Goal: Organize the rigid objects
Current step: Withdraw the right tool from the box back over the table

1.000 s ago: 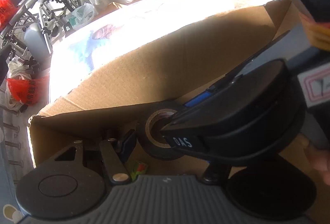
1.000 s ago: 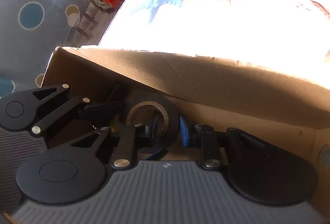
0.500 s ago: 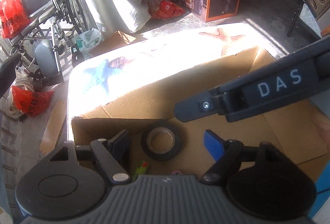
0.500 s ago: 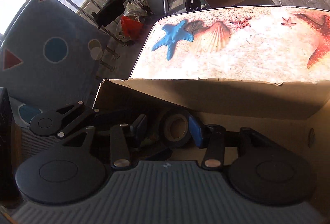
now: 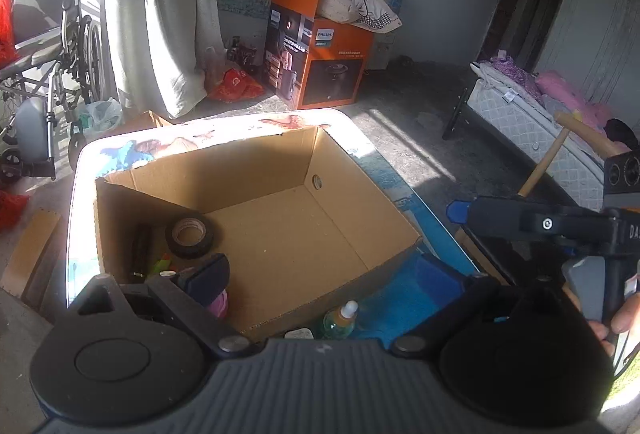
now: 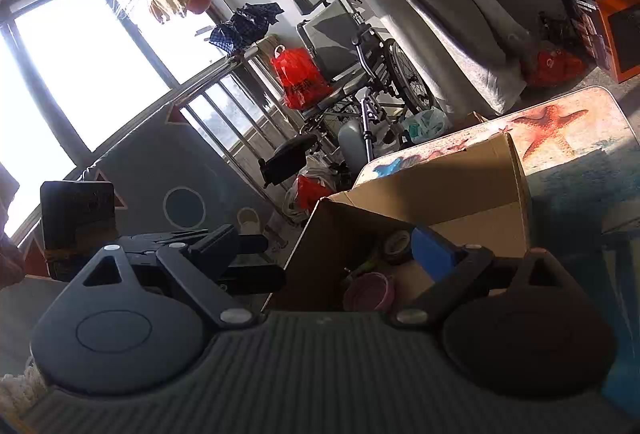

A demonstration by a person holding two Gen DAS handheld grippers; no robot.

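Above the near edge of the cardboard box, my left tongs hang spread wide, pinching nothing. My right tongs are spread too, empty, off to the box's right side. Inside the box, at its left end, a roll of black tape lies flat beside a dark flashlight, a green marker and a pink cup. Just outside the near wall, a small dropper bottle stands on the worktop.

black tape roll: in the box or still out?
In. The black tape roll lies flat on the cardboard box floor, near its left wall; neither gripper holds it.
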